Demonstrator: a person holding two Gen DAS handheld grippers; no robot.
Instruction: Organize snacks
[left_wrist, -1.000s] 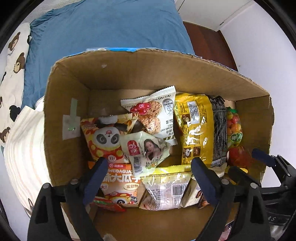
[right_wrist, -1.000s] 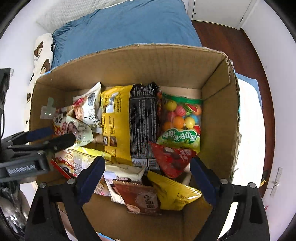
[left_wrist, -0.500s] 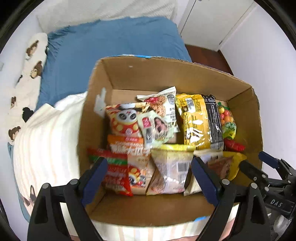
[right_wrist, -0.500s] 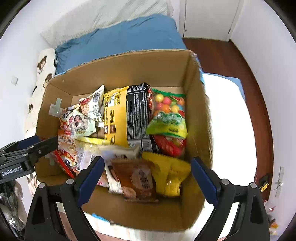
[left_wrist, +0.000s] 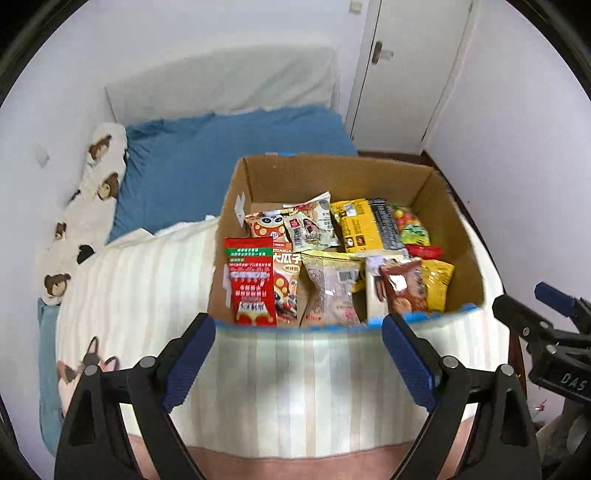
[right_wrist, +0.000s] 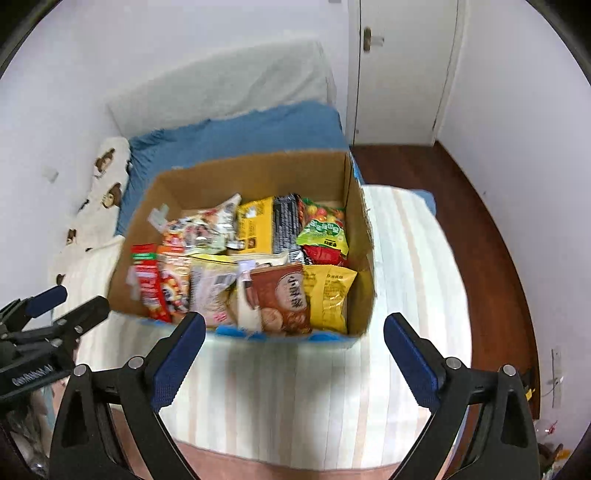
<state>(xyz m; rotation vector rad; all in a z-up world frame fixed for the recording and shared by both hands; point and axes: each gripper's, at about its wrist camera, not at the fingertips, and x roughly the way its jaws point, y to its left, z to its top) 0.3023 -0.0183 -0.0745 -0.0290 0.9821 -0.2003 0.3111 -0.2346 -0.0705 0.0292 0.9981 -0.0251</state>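
Snack packets (left_wrist: 332, 258) sit packed in the cardboard box (left_wrist: 424, 188) on the striped bed cover (left_wrist: 295, 387), just beyond both sets of jaws. Left gripper (left_wrist: 299, 350) jaws spread, nothing between them. Right gripper (right_wrist: 295, 350) jaws have just been opening, now spread wide, empty. Blue blanket (left_wrist: 229, 162) lies beyond the box.

The snack bags (right_wrist: 207, 258) on the box's left looked blurry. The print on the red packet (left_wrist: 251, 280) was too fuzzy to read.
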